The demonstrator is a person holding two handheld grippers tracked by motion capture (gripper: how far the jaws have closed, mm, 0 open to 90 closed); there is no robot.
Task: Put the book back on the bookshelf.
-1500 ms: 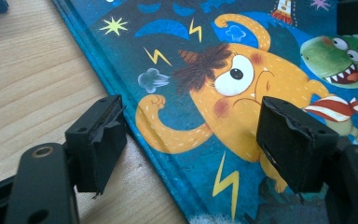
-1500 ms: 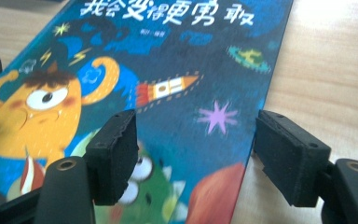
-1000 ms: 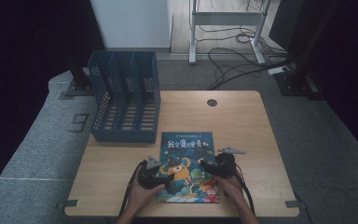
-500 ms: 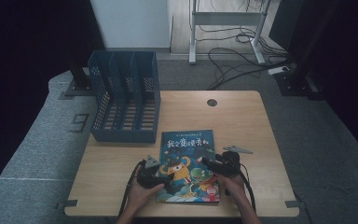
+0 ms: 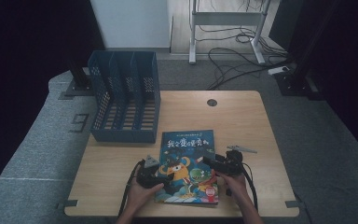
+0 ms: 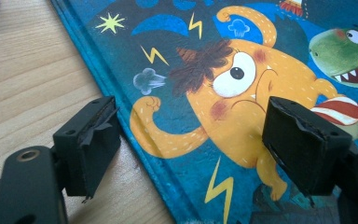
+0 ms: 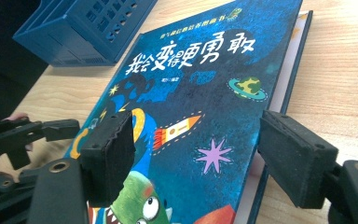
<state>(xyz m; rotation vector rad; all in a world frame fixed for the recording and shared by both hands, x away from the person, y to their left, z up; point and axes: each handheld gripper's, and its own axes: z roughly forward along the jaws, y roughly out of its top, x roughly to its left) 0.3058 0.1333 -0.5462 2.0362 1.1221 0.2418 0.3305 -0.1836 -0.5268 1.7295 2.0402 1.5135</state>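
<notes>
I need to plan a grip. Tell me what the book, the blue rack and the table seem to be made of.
Book: looks like a hardback with a coated cover, given its faint sheen and the stiff board edges overhanging the pages.
Blue rack: probably moulded plastic, matte, with perforated grid walls.
Table: wood or wood-look laminate, with pale grain lines and a smooth matte top.

The book [image 6: 242,116] runs off the left gripper view's edges.
</notes>
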